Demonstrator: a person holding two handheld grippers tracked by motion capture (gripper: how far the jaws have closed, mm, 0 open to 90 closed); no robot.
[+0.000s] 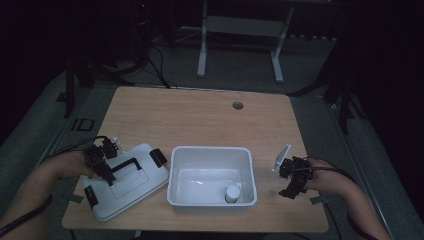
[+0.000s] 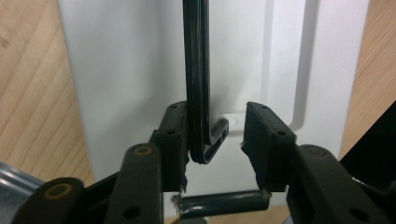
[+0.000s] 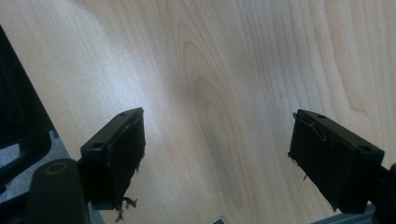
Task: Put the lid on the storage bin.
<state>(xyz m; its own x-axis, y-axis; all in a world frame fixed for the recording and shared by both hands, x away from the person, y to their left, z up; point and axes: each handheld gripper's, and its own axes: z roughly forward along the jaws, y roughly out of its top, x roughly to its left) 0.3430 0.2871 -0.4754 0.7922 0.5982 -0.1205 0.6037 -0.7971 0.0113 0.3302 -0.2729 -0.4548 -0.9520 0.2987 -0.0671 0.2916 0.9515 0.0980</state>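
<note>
A white lid (image 1: 134, 186) with a black handle (image 1: 126, 164) lies on the wooden table (image 1: 200, 117), left of a white bin (image 1: 210, 149). My left gripper (image 1: 103, 163) is over the lid's handle. In the left gripper view the handle (image 2: 196, 70) stands between the jaws of my left gripper (image 2: 215, 135), against the left one, with a gap to the right one; the gripper is open. A small white bottle (image 1: 232, 193) stands in the bin's near right corner. My right gripper (image 1: 293, 183) hovers right of the bin, open over bare wood (image 3: 224, 70), its jaws (image 3: 217, 154) wide apart and holding nothing.
Black clips (image 1: 158, 157) sit at the lid's ends. A round cable hole (image 1: 238, 105) is at the table's far edge. Beyond the table stand the white legs of another desk (image 1: 202, 50) on dark floor. The table's near edge is close to both hands.
</note>
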